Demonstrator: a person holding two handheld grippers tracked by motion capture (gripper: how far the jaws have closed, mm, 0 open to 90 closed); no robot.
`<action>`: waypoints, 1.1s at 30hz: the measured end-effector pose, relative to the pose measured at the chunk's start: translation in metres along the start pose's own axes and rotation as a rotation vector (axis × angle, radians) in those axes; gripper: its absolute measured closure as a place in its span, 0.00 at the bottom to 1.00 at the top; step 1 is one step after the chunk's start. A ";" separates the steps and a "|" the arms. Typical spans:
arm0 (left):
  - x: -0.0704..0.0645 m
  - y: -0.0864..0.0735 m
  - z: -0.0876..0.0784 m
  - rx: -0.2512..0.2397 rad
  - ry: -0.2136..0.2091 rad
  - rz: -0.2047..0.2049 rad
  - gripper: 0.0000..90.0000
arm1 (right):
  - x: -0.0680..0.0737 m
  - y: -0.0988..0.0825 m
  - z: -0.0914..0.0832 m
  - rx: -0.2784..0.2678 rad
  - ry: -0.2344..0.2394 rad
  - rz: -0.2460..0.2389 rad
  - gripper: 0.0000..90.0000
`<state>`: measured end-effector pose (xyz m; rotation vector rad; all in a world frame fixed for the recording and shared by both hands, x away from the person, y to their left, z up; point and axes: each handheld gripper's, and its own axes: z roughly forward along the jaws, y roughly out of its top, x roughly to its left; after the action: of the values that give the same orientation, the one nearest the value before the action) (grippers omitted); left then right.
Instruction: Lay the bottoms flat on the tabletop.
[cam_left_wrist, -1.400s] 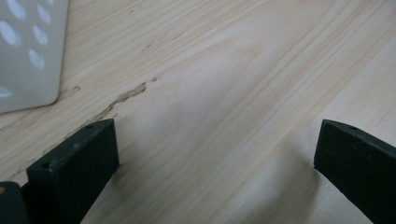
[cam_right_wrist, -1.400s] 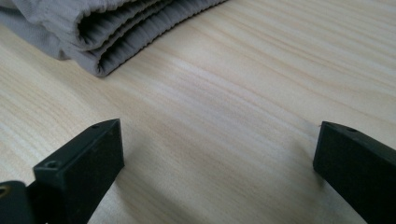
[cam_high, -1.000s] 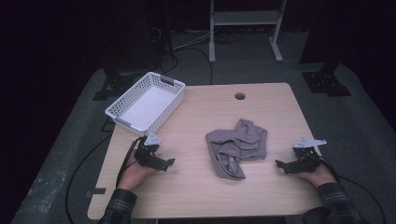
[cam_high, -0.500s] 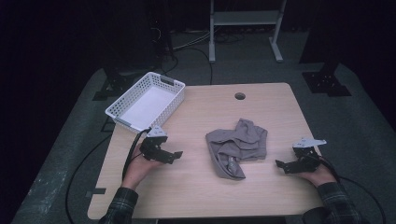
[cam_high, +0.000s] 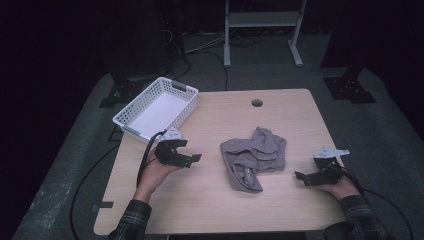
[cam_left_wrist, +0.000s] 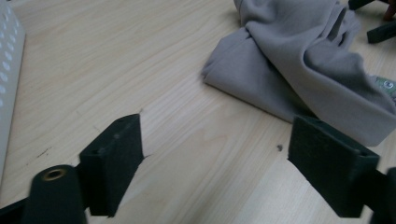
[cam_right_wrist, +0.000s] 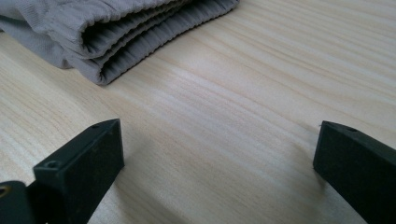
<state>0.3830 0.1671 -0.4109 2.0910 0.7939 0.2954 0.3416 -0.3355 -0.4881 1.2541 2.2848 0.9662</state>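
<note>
Lifted off the table (cam_high: 280, 107) and swung toward the grey cloth (cam_high: 255, 157): left gripper (cam_high: 192, 159), jaws just narrowed a little yet spread, nothing between. Right gripper (cam_high: 302, 177) unmoved, jaws wide, empty. Cloth crumpled mid-table between both; likely reaching to grab it.

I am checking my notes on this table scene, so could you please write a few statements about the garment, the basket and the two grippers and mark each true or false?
1. The grey garment lies crumpled on the table, between the two grippers. True.
2. The white basket holds a folded cloth. False: nothing lies in it.
3. The left gripper has its jaws clamped on the garment. False: its jaws have just been closing, but nothing is between them and the garment lies ahead of them.
4. The right gripper has its jaws open over bare wood. True.
5. The basket sits at the table's right edge. False: it sits at the far left corner.
</note>
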 end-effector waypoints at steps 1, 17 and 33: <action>0.000 0.002 0.000 0.000 -0.002 0.007 0.22 | 0.000 0.000 0.000 0.000 0.000 0.000 0.01; -0.012 0.033 0.016 -0.027 -0.053 0.022 0.45 | 0.000 0.000 0.000 0.000 0.000 0.000 0.01; -0.022 0.058 0.037 -0.016 -0.112 0.047 0.53 | 0.000 0.000 0.000 0.000 -0.001 0.000 0.01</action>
<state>0.4085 0.1046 -0.3855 2.0934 0.6748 0.2073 0.3416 -0.3355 -0.4881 1.2547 2.2840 0.9657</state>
